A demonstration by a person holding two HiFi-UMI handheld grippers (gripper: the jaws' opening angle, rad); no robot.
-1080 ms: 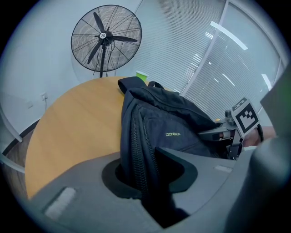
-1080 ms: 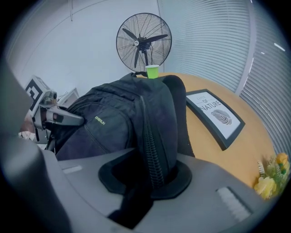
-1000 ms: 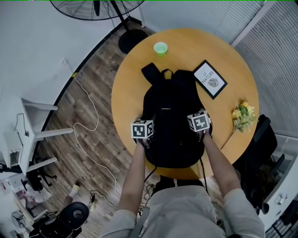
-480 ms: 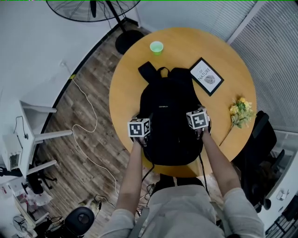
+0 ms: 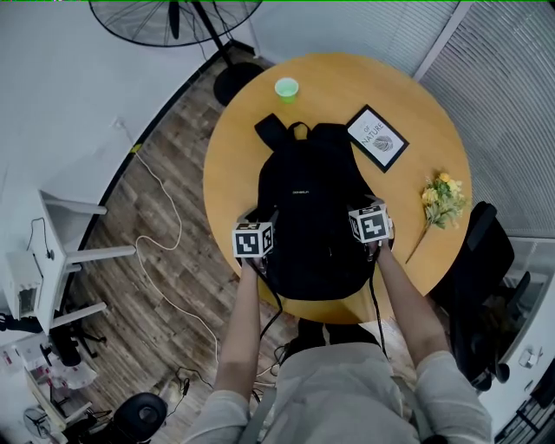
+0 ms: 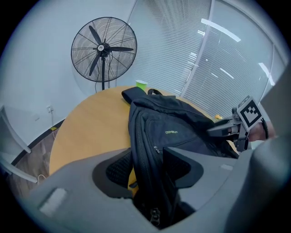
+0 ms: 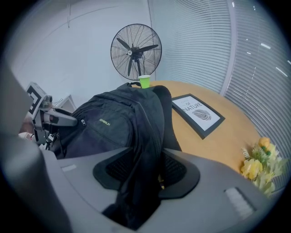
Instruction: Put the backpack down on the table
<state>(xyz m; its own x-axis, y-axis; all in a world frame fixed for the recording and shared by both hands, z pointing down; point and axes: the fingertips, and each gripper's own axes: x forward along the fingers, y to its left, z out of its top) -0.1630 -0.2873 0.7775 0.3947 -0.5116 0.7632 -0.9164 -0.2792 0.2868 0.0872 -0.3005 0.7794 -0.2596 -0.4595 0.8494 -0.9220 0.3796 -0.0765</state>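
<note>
Head view: the backpack (image 5: 308, 208) lies flat on the table (image 5: 425, 130), top toward 12 o'clock.

Left gripper view: my left gripper (image 6: 146, 164) has just been opening; its jaws are wide, with the bag's edge loose between them.

Right gripper view: my right gripper (image 7: 136, 170) is the same.

The set-down looks done. Next I back both grippers out toward 6 o'clock.

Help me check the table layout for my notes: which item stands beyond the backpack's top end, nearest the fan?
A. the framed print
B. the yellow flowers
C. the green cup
C: in the head view the green cup stands on the table past the top end of the backpack, toward the fan. The framed print and yellow flowers lie off to its side.
</note>
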